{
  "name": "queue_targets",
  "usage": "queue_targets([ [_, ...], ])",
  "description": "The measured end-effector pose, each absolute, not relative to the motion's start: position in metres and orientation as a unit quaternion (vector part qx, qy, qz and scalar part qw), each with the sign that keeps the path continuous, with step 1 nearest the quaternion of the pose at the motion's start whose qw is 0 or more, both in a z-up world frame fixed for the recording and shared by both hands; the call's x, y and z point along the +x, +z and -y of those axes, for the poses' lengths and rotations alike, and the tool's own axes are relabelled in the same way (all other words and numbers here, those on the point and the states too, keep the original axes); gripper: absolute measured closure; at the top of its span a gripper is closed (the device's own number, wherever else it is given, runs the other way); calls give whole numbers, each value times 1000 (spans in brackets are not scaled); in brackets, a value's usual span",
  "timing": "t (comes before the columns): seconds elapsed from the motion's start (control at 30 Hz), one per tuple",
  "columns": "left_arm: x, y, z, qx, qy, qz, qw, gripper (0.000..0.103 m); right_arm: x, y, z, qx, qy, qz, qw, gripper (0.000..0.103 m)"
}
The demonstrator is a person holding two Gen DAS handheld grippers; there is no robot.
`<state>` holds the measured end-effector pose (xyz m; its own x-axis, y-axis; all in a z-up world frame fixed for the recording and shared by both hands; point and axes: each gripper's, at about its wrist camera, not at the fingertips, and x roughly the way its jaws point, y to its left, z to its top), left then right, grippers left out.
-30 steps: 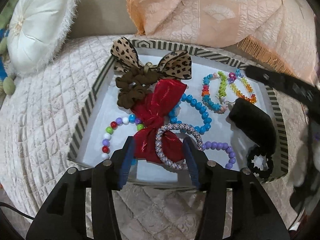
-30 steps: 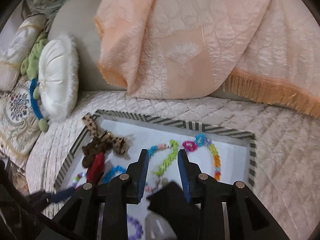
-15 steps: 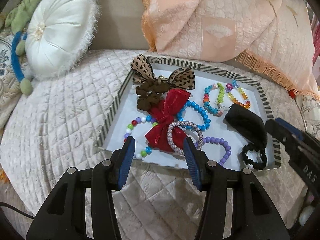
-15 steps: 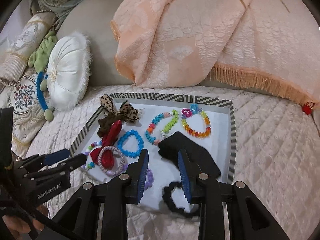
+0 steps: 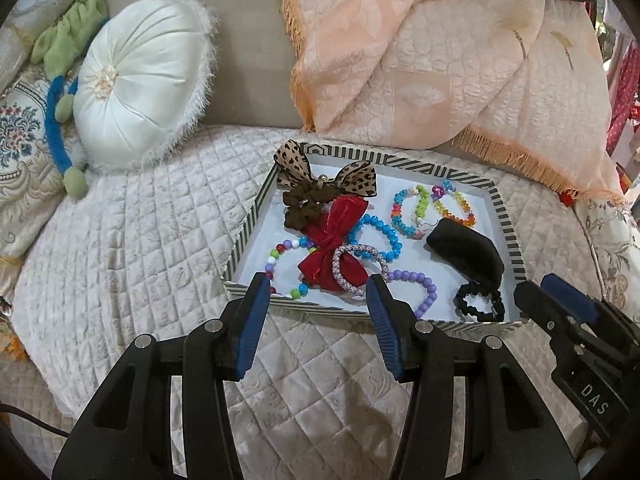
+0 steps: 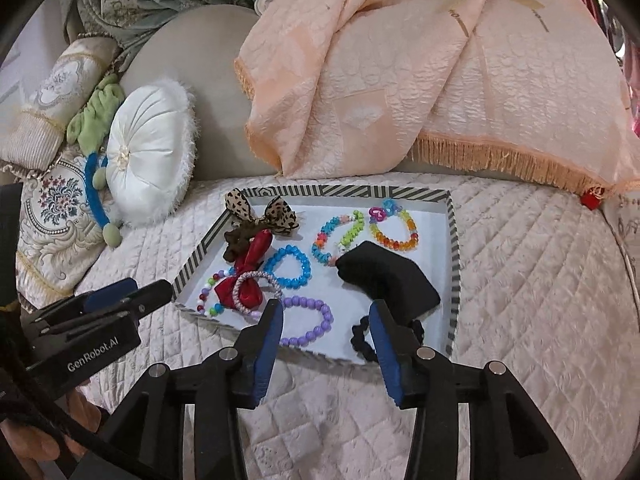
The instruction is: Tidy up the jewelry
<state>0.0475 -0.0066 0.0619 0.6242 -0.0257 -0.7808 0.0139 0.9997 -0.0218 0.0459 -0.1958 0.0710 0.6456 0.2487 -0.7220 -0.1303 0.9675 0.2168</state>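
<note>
A striped-rim tray (image 5: 248, 236) (image 6: 453, 264) lies on the quilted seat. In it are a leopard bow (image 5: 352, 178), a brown scrunchie (image 5: 302, 208), a red bow (image 5: 336, 236) (image 6: 248, 280), a braided bangle (image 5: 360, 268), blue (image 6: 289, 267), purple (image 6: 310, 320) and multicoloured bead bracelets (image 5: 416, 212), a black pouch (image 5: 468, 254) (image 6: 390, 280) and a black scrunchie (image 5: 480, 304). My left gripper (image 5: 316, 300) is open and empty before the tray's near rim. My right gripper (image 6: 326, 326) is open and empty over the tray's near edge.
A round white cushion (image 5: 136, 92) leans at the back left beside patterned pillows (image 6: 52, 200). A peach fringed blanket (image 5: 440, 60) drapes over the backrest behind the tray. Quilted seat cover (image 5: 120, 260) spreads around the tray.
Both grippers have pulled back from the tray toward me. The right gripper has let go of the black pouch, which now lies in the tray, and its jaws have opened wider.
</note>
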Motion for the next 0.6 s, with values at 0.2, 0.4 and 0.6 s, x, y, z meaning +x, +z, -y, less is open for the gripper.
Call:
queue_targets([
  [0.2, 36, 72, 8, -2, -6, -421, 907, 54, 35, 77, 198, 77, 96, -406, 905, 58],
  [0.4, 27, 79, 13, 7, -5, -413, 911, 54, 26, 80, 200, 81, 90, -406, 906, 55],
  [0.6, 20, 82, 17, 14, -3, -408, 913, 54, 20, 84, 200, 79, 89, -404, 907, 50],
])
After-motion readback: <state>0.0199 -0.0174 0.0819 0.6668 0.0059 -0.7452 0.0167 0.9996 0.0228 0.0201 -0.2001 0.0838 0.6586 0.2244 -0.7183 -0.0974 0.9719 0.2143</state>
